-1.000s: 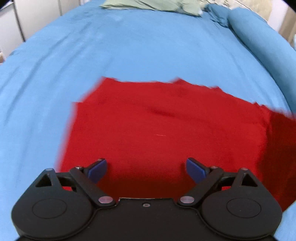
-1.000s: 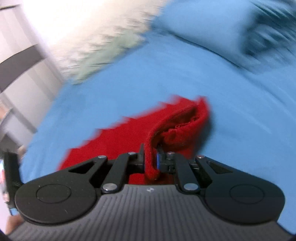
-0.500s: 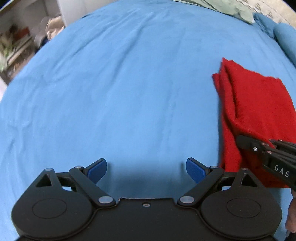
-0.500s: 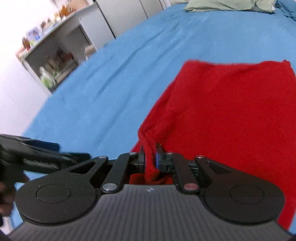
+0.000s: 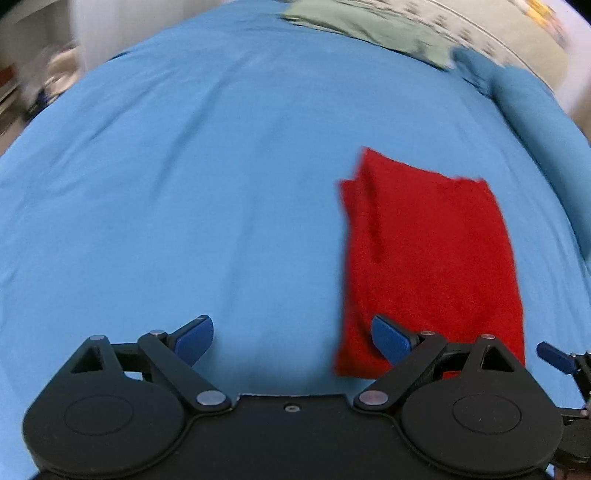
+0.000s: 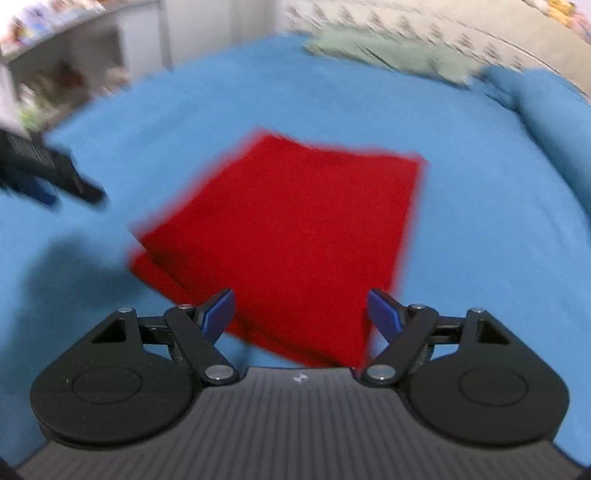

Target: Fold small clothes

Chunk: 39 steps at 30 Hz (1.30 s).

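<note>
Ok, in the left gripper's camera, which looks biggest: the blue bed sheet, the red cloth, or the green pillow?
1. blue bed sheet
2. red cloth
3. green pillow, though it lies far away, so it only looks smallest.

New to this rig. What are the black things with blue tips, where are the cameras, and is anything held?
These are two handheld grippers, one in each of a person's hands, with no robot arm. Each carries a fisheye camera looking forward along its two blue-tipped fingers. The left gripper and the right gripper both have their jaws open and hold nothing. A folded red knitted cloth lies flat on the blue bed sheet. A pale green pillow sits at the far end.
</note>
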### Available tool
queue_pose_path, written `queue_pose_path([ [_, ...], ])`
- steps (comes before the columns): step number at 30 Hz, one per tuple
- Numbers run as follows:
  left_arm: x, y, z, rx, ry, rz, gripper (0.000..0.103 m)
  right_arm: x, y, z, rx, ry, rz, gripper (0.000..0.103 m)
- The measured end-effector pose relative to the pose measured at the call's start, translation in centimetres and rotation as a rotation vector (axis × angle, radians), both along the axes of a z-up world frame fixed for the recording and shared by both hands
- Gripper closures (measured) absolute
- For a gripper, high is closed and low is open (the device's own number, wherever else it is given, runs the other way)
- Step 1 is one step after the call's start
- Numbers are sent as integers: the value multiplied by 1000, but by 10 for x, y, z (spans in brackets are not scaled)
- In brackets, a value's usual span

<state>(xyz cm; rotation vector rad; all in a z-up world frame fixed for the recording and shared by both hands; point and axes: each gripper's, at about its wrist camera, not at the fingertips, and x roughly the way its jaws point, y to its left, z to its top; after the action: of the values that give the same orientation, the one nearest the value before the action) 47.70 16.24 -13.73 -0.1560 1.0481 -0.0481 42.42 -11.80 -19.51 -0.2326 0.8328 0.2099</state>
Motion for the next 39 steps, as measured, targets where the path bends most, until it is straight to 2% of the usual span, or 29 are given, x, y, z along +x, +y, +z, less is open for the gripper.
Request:
queue_pose_path([
  [4,17,-30,-14,23,1,-50,8,-2,-19,-24,-49,29,-61,10],
  [8,28,-38,-31,40,26,-48,8,2,-33,-25,-3,-1,-121,11],
  [10,32,-40,-36,55,37,-45,8,4,-42,-24,-28,-16,-171,12],
  [15,30,-38,-52,105,70,-52,7,11,-74,-30,69,36,-285,12],
  [19,23,-31,-71,119,63,-65,5,16,-77,-37,111,64,-317,10],
  [25,24,-36,-77,151,50,-69,1,23,-87,-34,125,100,-288,8],
  [28,29,-38,-69,152,82,-46,2,29,-88,-22,155,158,-287,8],
  [31,33,-40,-49,168,93,-33,4,28,-89,4,184,164,-275,7],
  [35,42,-45,-9,188,45,-62,3,39,-93,51,249,129,-228,5],
  [37,52,-46,13,177,11,-80,1,52,-96,75,274,105,-200,0],
  [39,66,-41,30,148,-24,-83,0,69,-99,94,289,90,-172,0],
])
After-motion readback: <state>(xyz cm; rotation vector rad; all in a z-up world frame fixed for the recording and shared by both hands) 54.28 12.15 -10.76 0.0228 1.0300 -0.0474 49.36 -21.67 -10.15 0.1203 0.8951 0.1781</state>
